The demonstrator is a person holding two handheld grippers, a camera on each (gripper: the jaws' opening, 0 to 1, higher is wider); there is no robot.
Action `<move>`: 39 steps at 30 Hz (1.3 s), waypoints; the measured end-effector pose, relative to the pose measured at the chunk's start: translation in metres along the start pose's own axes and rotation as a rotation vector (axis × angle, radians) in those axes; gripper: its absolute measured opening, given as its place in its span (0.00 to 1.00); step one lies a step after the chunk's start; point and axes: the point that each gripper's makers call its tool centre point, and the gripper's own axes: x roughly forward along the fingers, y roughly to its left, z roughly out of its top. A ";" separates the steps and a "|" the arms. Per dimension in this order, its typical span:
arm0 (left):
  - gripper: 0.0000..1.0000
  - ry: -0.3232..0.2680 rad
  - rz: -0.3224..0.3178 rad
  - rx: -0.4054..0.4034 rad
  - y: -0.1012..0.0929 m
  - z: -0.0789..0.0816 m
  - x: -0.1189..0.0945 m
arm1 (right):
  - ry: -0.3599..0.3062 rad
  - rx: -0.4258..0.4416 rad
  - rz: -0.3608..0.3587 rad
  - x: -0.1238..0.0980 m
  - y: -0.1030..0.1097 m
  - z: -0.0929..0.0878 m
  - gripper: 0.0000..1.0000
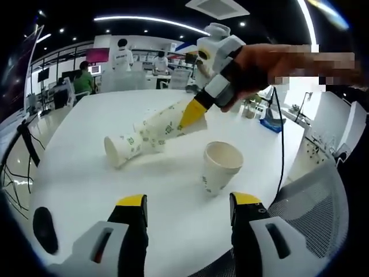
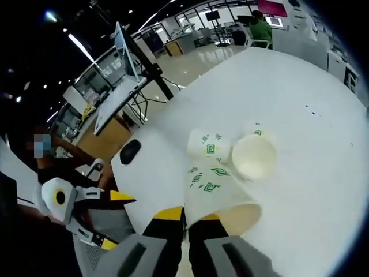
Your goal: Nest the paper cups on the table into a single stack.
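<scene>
White paper printed with small green motifs makes up every cup seen here. In the left gripper view, a nested stack of cups (image 1: 164, 124) is held slanting above the bench (image 1: 86, 179), its lower end close to a single cup lying on its side (image 1: 123, 150); whether the two touch cannot be told. A third, upright cup (image 1: 221, 166) is seen standing apart, nearer the bench's edge, its cream interior plain and its rim rolled.

The right hand-held gripper (image 1: 193, 112) is seen closed on the stack's upper end, yellow tips pinching the wall. In the right gripper view the same grip is shown from behind: the right hand-held gripper (image 2: 185, 216) is clamped on the rim of the stack (image 2: 216, 190), with the lying cup (image 2: 207, 144) just past it and another cup's round mouth (image 2: 253, 157) beside that.

The left hand-held gripper (image 1: 187, 202) is held with its jaws spread wide and nothing between them, low over the near edge of the bench. It is also seen at the left of the right gripper view (image 2: 109, 222).

The bench top is smooth, matte white and curved at its edge; broad bare surface is left around the cups. A dark oval object (image 1: 44, 229) lies near the edge. A mesh chair back (image 1: 314, 202) stands just beyond the edge.
</scene>
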 end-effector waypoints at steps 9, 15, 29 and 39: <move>0.57 -0.004 0.003 0.002 0.001 -0.001 0.002 | 0.029 -0.023 -0.027 -0.022 -0.010 -0.011 0.00; 0.57 -0.007 0.004 0.002 0.001 0.000 0.002 | 0.063 -0.055 -0.033 -0.035 -0.008 -0.023 0.00; 0.56 -0.009 0.006 0.003 0.001 0.000 0.001 | 0.164 -0.171 -0.035 -0.047 0.000 -0.041 0.00; 0.56 -0.012 0.009 0.001 0.000 0.002 -0.002 | 0.273 -0.273 -0.043 -0.055 0.008 -0.056 0.00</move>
